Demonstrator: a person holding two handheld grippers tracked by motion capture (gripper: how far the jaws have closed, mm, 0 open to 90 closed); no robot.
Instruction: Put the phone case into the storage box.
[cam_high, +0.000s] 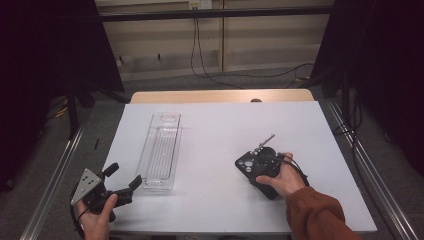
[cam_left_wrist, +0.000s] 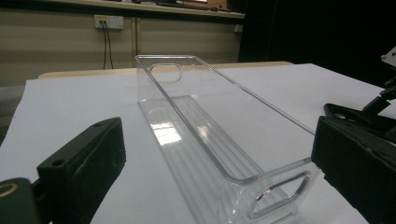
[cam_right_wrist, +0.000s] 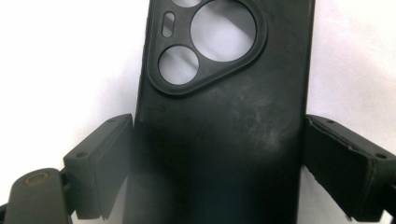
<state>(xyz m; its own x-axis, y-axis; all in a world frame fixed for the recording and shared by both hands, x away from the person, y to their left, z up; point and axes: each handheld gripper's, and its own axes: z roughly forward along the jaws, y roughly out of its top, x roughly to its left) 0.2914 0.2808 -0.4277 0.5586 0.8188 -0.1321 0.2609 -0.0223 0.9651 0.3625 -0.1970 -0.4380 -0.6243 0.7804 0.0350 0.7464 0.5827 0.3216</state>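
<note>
A black phone case lies flat on the white table, right of centre, camera cut-outs toward the far left. My right gripper is held over it by a hand in a rust sleeve. In the right gripper view the two pads meet the long edges of the phone case, so my right gripper is shut on it. A long clear plastic tray lies left of centre. My left gripper stands open at the tray's near end, and in its own view the left gripper frames the tray without touching it.
The white table top ends in a wooden strip at the far side. Metal rails run along both sides of the table. Dark curtains and floor cables lie beyond.
</note>
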